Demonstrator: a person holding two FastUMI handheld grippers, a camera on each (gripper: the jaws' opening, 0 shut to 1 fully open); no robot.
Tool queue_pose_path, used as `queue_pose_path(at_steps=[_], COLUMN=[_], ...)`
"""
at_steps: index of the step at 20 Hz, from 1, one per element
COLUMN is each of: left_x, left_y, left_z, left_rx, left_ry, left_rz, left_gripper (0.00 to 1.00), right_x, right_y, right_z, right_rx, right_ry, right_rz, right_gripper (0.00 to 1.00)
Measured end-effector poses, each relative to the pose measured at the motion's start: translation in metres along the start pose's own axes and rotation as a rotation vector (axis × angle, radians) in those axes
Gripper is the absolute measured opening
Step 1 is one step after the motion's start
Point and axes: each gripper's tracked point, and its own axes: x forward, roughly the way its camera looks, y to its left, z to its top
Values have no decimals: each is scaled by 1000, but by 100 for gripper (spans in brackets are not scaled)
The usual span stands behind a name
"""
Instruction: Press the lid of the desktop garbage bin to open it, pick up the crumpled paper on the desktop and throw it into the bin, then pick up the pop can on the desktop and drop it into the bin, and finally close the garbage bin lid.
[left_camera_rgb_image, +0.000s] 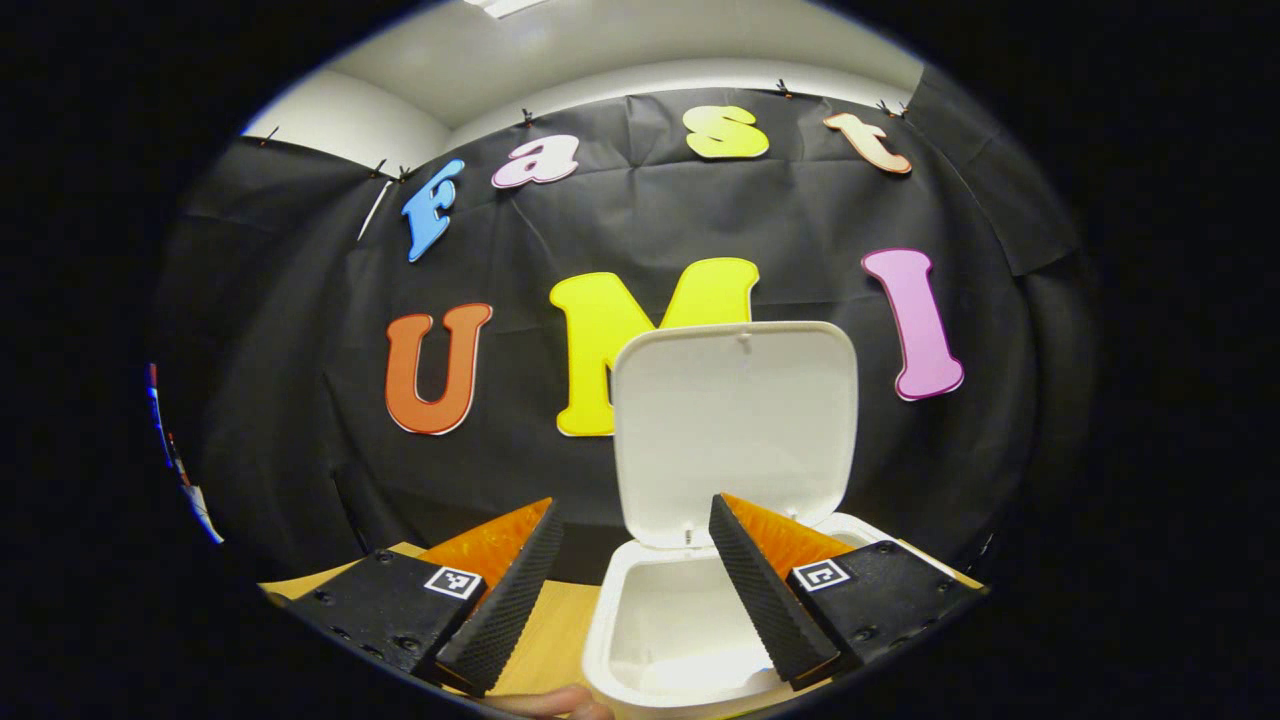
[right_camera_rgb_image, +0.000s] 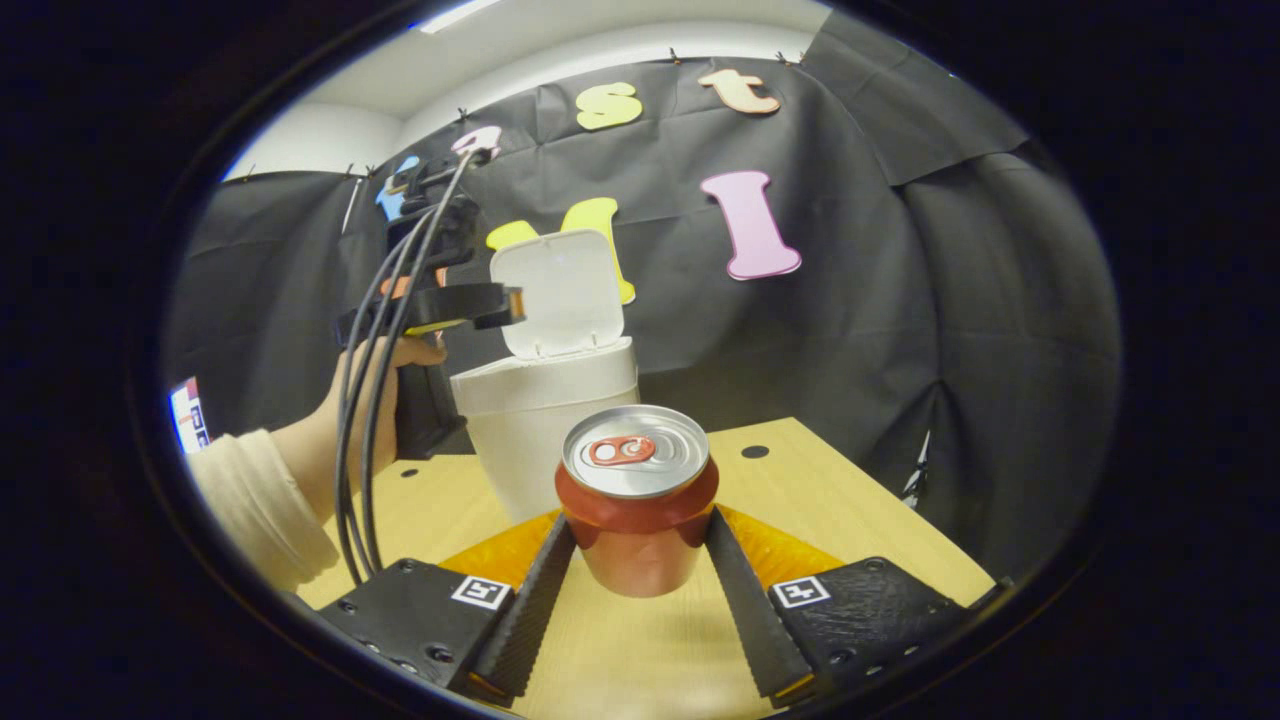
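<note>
The white bin (left_camera_rgb_image: 620, 640) stands with its lid (left_camera_rgb_image: 735, 420) tipped up and back. My left gripper (left_camera_rgb_image: 633, 510) hovers open just above the bin's left rim, with nothing between its fingers. In the right gripper view, an upright red pop can (right_camera_rgb_image: 640, 500) with a silver top sits between my right gripper's (right_camera_rgb_image: 640, 545) fingers, which press on both of its sides low over the wooden table (right_camera_rgb_image: 850, 520). Behind the can stand the bin (right_camera_rgb_image: 545, 420) and its raised lid (right_camera_rgb_image: 560, 290). The left gripper (right_camera_rgb_image: 480, 305) hangs beside that lid, held by a hand (right_camera_rgb_image: 375, 400).
A sleeved forearm (right_camera_rgb_image: 250, 500) and black cables (right_camera_rgb_image: 365, 420) cross the left of the right gripper view. The table's right edge lies close behind the can, with small dark holes (right_camera_rgb_image: 755, 451) in its top. The black cloth wall stands right behind the bin.
</note>
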Motion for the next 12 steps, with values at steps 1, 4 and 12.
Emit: queue_pose_path(at_steps=[1, 4, 12], left_x=[1, 3, -29], left_y=[22, 72, 123], left_z=[-3, -28, -57], left_rx=[-2, -11, -46], left_ry=[-6, 21, 42], left_rz=[33, 96, 43], left_gripper=[96, 98, 96], right_x=[1, 3, 3], right_y=[-1, -1, -1], right_z=[-2, -3, -6], right_rx=[0, 2, -32], right_ry=[2, 8, 6], right_rz=[-3, -9, -29], right_gripper=[80, 80, 80])
